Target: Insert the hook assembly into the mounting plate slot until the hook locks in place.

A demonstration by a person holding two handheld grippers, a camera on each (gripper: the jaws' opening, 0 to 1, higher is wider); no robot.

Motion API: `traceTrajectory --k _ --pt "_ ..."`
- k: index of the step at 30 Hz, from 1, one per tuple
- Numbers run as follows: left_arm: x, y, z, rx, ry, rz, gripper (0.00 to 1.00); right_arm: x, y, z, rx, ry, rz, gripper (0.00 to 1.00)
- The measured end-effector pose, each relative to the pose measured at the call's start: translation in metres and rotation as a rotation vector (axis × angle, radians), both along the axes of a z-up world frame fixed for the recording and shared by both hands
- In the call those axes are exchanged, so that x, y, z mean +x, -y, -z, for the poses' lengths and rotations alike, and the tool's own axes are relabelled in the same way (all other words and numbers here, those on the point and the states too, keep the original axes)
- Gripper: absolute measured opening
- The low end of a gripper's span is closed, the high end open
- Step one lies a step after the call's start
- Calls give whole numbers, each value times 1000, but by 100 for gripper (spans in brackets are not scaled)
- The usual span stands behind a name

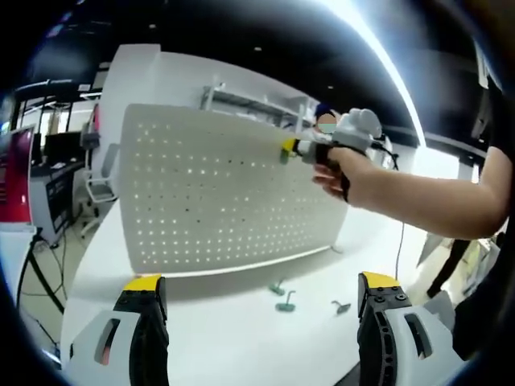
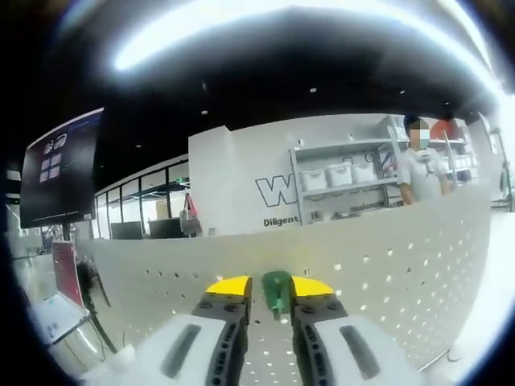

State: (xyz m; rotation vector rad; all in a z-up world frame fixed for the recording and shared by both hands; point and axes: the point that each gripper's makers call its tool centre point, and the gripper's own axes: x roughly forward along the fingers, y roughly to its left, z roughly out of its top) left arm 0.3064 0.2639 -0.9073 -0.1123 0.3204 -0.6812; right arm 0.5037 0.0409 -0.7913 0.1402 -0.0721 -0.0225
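Hook assembly (image 2: 278, 294), a small green piece, sits pinched between the yellow-tipped jaws of the right gripper (image 2: 272, 299), held up against the upper edge of the white perforated mounting plate (image 2: 386, 265) that stands upright on the table (image 1: 241, 338). In the left gripper view the same right gripper (image 1: 299, 149) appears near the plate's top right corner, carried by a person's hand (image 1: 342, 173) with the forearm reaching in level from the right and the wrist roughly straight, the tool aimed at the board's face. Whether the hook has entered a slot cannot be told; it looks at or just off the surface, so the insertion and the locking appear not yet finished. Three more green hooks (image 1: 283, 299) lie on the table near the foot of the plate, toward its right end, apart from both tools. The left gripper (image 1: 261, 301) hangs low over the table's near edge, its jaws spread wide and holding nothing, pointed at the board from well back.
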Motion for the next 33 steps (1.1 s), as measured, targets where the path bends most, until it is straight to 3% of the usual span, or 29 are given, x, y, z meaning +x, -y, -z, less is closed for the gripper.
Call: traceTrajectory --k 19,33 --pt "-14 -9 4 2 -4 -29 100 -19 9 -13 -23 17 7 22" --pt "-18 -8 -1 2 9 -25 100 -34 0 -14 -32 16 -19 23"
